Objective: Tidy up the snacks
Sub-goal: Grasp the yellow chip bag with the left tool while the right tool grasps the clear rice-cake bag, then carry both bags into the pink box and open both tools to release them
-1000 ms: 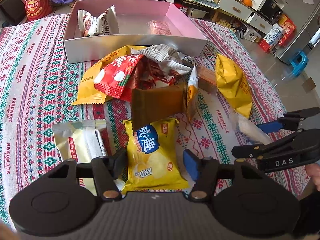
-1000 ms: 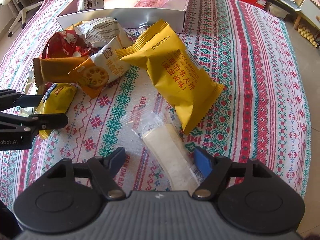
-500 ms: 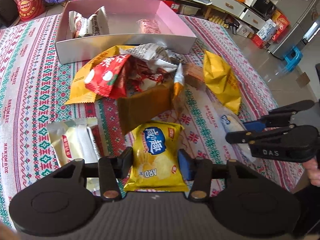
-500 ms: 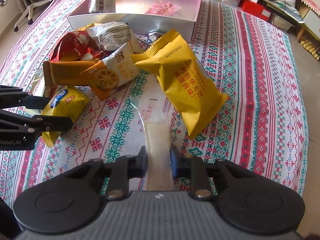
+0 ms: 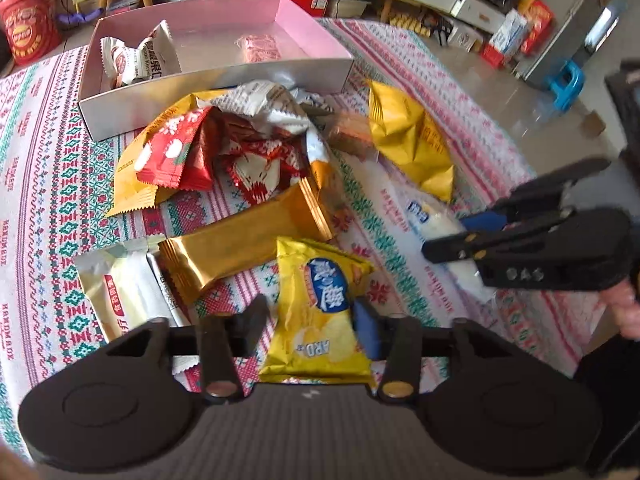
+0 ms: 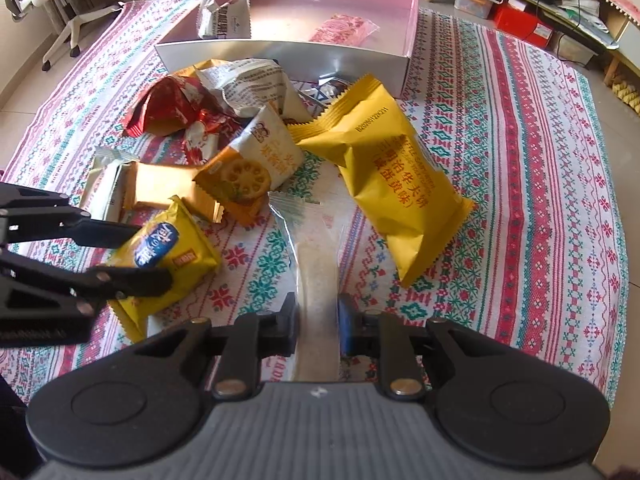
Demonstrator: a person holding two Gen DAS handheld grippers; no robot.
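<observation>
My left gripper [image 5: 310, 318] is shut on a small yellow chip bag [image 5: 320, 312] with a blue label, lifted a little off the cloth; the bag also shows in the right wrist view [image 6: 164, 256]. My right gripper [image 6: 318, 312] is shut on a clear-wrapped white bar [image 6: 316, 276], seen from the left wrist view [image 5: 440, 228] too. A pink open box [image 5: 216, 80] at the far side holds a white packet [image 5: 140, 60] and a pink packet [image 5: 260, 46]. A pile of loose snacks [image 5: 240, 148] lies in front of it.
A big yellow bag [image 6: 392, 180] lies right of the bar. An orange bar [image 5: 244, 244] and a cream packet [image 5: 120, 292] lie by the left gripper. The patterned tablecloth [image 6: 540, 160] covers the table; its edge drops off at right. Furniture stands behind.
Both grippers closed, the left on the yellow chip bag, the right on the white bar. Both have since lifted and the packets tilt upward.
</observation>
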